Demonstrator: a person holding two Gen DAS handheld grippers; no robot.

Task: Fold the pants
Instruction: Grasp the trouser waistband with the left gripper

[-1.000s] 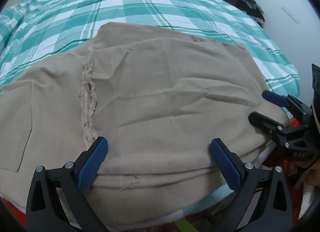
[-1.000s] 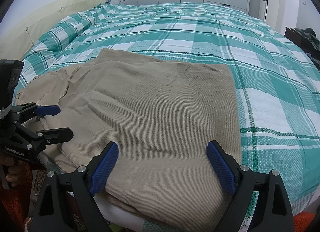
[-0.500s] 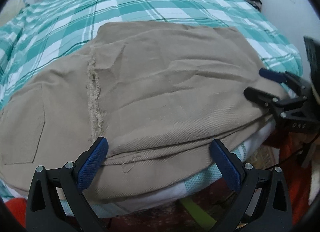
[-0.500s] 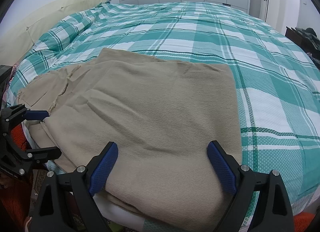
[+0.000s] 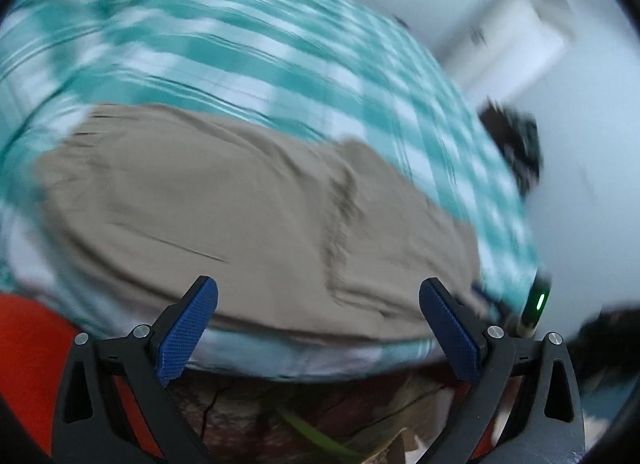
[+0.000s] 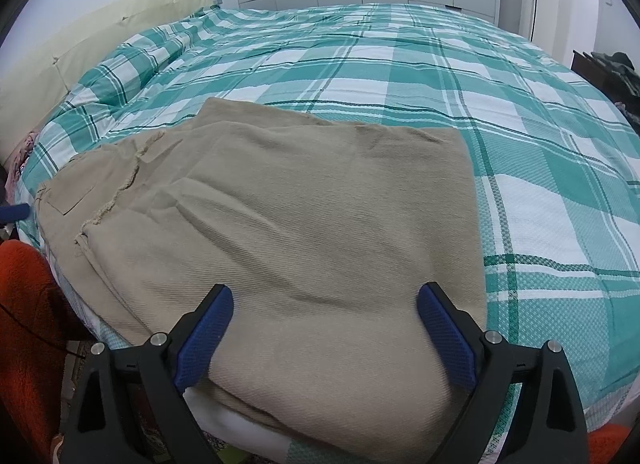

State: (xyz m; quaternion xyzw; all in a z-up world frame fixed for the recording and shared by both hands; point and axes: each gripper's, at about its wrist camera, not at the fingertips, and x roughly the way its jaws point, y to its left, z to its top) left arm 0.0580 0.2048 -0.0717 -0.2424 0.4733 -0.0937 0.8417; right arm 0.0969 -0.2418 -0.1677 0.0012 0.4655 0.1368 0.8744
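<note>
Pants [image 6: 304, 224] folded on bed [image 6: 520, 124]; both grippers [image 5: 318, 328] [image 6: 325, 328] open, empty. Next: grab near edge for another fold.

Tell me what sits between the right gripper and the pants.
Nothing visible. The right gripper is open right over the near edge of the tan pants, which lie folded on the plaid bedspread with nothing on top.

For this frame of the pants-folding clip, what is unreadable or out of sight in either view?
- Left wrist view: motion blur smears the pants; seams and fold edges unreadable.
- Same view: the dark heap beside the bed is too blurred to identify.
- Right wrist view: the left gripper is cut off by the left edge; its state is unclear there.
- Right wrist view: the right gripper covers the pants' near edge.
</note>
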